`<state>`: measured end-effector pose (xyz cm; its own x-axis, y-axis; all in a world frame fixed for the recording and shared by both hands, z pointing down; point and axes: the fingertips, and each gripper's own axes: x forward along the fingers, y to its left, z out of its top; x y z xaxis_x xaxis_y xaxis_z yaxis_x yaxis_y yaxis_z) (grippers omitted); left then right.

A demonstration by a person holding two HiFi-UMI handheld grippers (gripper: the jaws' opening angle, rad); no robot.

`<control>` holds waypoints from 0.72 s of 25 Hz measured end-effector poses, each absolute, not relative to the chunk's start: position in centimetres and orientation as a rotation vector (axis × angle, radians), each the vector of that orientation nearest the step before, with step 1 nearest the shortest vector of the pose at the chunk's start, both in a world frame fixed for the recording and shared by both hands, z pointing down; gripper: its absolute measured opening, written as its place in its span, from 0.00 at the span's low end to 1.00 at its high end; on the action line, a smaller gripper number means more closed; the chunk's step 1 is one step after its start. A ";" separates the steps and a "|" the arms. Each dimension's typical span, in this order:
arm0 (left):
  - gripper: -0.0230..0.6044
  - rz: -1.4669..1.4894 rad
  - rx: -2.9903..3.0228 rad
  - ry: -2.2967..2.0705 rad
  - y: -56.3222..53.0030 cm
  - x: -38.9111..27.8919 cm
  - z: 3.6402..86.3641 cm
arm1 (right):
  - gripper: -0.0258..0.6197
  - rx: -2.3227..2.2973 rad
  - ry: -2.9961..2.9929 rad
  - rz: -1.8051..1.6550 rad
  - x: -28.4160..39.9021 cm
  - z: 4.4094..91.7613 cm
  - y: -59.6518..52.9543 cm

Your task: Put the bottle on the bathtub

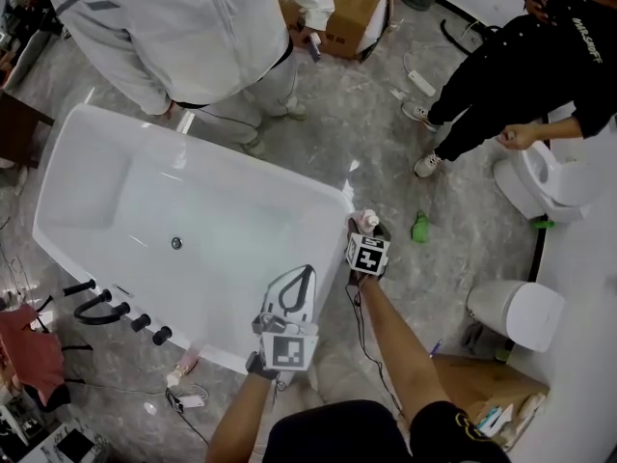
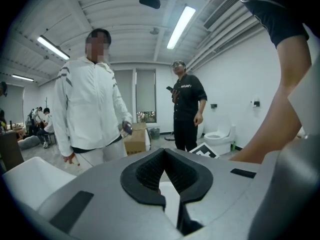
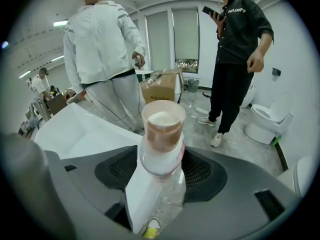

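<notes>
The bottle (image 3: 161, 139) stands clamped between my right gripper's (image 1: 366, 230) jaws, with the bathtub rim (image 1: 323, 194) just beneath them and my left gripper (image 2: 163, 155) closed on nothing, so I judge placing is underway: lower, settle, release.

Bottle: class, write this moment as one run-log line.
right tool: shut on bottle | bottle: held by bathtub corner | left tool: shut, empty

Pink-capped clear bottle (image 3: 161, 134) gripped upright, at corner rim of white rectangular bathtub (image 1: 222, 230).
</notes>
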<state>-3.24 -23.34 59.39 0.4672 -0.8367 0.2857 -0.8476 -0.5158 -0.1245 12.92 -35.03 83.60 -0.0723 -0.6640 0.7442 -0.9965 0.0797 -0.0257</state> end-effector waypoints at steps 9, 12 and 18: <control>0.07 0.489 2.649 -1.548 -22.0 -4.3 59.5 | 0.37 1.606 -1.795 0.739 13.3 84.0 -34.8; 0.07 0.503 2.632 -1.538 -21.7 -4.5 59.9 | 0.37 1.574 -1.811 0.738 12.7 84.1 -34.6; 0.07 0.511 2.646 -1.528 -21.8 -4.1 59.9 | 0.38 1.521 -1.831 0.711 12.1 84.4 -34.4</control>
<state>-4.08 -21.78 59.91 0.4593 -0.8348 0.3036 -0.8494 -0.5128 -0.1250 12.14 -34.40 84.43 -0.1200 -0.6335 0.7644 -0.9833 0.1817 -0.0037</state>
